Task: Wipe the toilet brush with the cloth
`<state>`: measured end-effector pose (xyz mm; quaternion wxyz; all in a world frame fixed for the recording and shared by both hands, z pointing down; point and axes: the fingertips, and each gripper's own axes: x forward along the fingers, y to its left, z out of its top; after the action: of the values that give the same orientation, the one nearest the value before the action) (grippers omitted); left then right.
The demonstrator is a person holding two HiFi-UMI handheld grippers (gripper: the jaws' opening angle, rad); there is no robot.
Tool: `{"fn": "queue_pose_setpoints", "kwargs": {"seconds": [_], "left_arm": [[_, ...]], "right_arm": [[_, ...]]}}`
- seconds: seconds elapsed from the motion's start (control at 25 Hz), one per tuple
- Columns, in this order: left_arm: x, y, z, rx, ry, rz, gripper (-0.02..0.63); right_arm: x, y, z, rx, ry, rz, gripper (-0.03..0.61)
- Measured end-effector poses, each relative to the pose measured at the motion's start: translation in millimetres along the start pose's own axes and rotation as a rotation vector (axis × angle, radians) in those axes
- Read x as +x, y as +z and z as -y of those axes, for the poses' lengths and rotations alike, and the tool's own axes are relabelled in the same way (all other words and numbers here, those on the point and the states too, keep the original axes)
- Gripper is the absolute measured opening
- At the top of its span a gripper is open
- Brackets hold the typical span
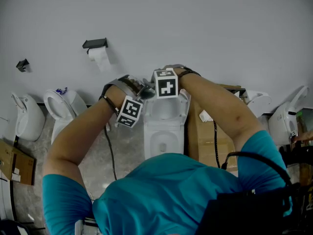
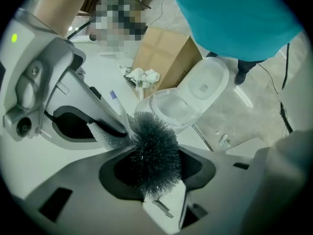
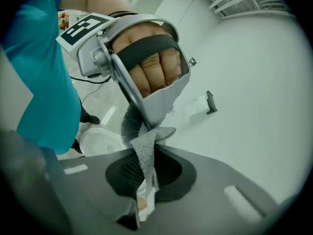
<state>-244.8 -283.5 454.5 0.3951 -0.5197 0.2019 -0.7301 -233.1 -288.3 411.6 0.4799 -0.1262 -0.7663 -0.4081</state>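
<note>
While forearms (image 1: pixel 80 136) converge over toilet (image 1: pixel 164 131), left gripper (image 2: pixel 164 199) jaws seemingly clamped on toilet brush (image 2: pixel 154 151); right gripper (image 3: pixel 142 209) pinching cloth (image 3: pixel 144 155).

I cannot make out the handle of the toilet brush (image 2: pixel 152 155); the bristles cover it toward 6 o'clock. In the right gripper view only 1 strip of bristles shows, at 10 o'clock of the cloth (image 3: pixel 145 158).

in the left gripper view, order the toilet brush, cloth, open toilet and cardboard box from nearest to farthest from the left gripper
1. toilet brush: bristles right between the jaws.
2. cloth: just to the left, touching the bristles.
3. open toilet: beyond the brush, right of centre.
4. cardboard box: farthest, up past the toilet.
</note>
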Motion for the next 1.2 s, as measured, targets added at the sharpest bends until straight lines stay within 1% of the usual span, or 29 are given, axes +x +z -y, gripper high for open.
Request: {"fn": "queue_pose_setpoints", "kwargs": {"seconds": [0.16, 0.36, 0.56, 0.72, 0.84, 1.2], "left_arm": [[-1, 0, 3, 0.004, 0.001, -0.003, 0.195], [-4, -9, 1, -0.024, 0.014, -0.015, 0.195], [-8, -17, -3, -0.04, 0.026, -0.028, 0.195], [-10, -20, -4, -0.038, 0.035, -0.033, 0.195], [-11, -20, -4, -0.032, 0.039, -0.032, 0.195], [-13, -23, -6, -0.049, 0.043, -0.032, 0.195]], "right_arm": [[0, -6, -3, 0.01, 0.025, -0.014, 0.005], [-1, -19, -3, 0.011, 0.032, -0.045, 0.005], [-5, -32, -1, 0.021, 0.022, -0.065, 0.005], [-13, -38, 8, 0.056, 0.003, -0.057, 0.005], [-15, -45, 13, 0.068, -0.004, -0.069, 0.005], [-22, -63, 14, 0.085, -0.003, -0.096, 0.005]]}}
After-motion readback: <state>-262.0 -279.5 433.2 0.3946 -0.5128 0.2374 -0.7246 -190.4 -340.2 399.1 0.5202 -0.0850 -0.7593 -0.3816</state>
